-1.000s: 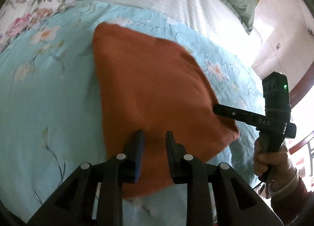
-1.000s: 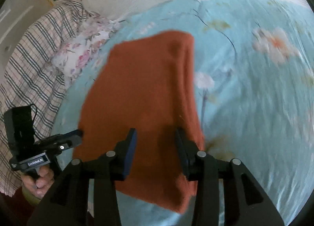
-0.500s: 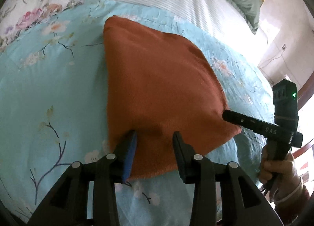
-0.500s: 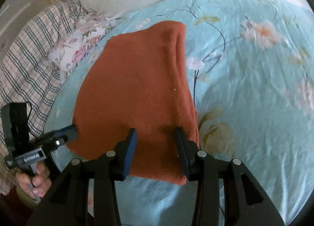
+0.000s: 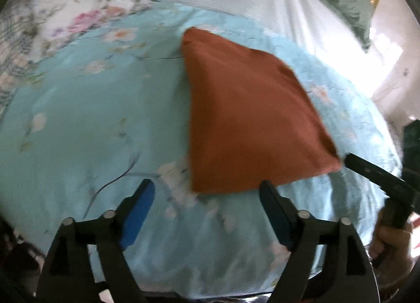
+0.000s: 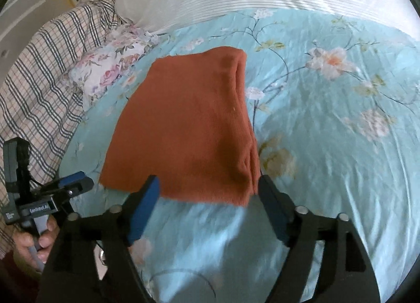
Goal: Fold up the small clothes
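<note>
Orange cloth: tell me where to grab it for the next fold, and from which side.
Probably the near right corner of the orange cloth, coming in low from the near edge. Its layers stack along the right side, so the open right gripper could pinch them together.

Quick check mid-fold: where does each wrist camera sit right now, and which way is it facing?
Left wrist view: on the left tool, aimed down at the orange cloth on the blue floral bedspread; the right tool and hand show at the right edge.
Right wrist view: on the right tool, aimed down likewise; the left tool and hand show at lower left.
Shared: cloth, bedspread, each other's tool.
</note>
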A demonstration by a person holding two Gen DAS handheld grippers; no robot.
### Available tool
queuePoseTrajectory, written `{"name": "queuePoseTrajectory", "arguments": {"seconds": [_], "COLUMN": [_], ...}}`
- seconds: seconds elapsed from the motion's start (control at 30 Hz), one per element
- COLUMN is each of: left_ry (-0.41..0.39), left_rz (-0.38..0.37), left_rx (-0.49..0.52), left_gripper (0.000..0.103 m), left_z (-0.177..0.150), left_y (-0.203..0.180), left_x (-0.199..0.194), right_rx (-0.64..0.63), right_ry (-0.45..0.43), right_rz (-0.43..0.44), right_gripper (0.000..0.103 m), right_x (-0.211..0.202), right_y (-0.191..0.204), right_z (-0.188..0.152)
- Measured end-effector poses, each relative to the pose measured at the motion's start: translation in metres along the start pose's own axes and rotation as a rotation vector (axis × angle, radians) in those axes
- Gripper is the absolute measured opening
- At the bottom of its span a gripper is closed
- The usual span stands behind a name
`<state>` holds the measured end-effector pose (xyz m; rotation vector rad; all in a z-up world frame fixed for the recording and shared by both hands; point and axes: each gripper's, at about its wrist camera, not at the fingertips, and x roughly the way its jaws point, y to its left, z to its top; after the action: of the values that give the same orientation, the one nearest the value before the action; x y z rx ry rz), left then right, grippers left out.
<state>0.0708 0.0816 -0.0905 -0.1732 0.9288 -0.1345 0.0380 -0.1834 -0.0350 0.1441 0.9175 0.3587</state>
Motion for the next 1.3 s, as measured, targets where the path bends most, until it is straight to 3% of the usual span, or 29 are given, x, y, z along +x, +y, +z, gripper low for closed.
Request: {"name": "queuePoseTrajectory", "arguments": {"seconds": [0.1,0.3,0.4,0.63,1.07,1.3], "left_ry": [0.003,-0.004,-0.051,-0.165,-0.016,-0.019], "left_rz": [0.055,0.247,0.28,0.323,0.341,0.308], "left_rx": [0.029,0.142,0.201,0.197,0.158,0.16], "left_gripper": [0.083,0.084,0.084,0.084,0.086,0.086], "left_z": [-0.011,-0.031,-0.04,-0.036,-0.009,0.01], "left_y": [-0.004,-0.021,-0.031,-0.04,-0.018,-0.022], "left_x": [-0.006,-0.014,-0.027,-0.06,-0.014,-0.011], "right_rx": [-0.018,-0.039,-0.046,-0.074,-0.114,-0.139], "right_ry": [0.0,0.018,0.021,0.002,0.057,0.067], "right_rz": [-0.024,-0.034,-0.052,-0.064,-0.056,-0.045], "right_gripper": [0.086,0.088,0.088,0.092,0.096,0.096], "right_x": [-0.007,-0.02,-0.026,-0.041,-0.004,0.004], "right_y": [0.003,0.006,0.006,0.012,0.014,0.024], "right_z": [-0.012,-0.032,-0.037,-0.033,-0.015,0.003]}}
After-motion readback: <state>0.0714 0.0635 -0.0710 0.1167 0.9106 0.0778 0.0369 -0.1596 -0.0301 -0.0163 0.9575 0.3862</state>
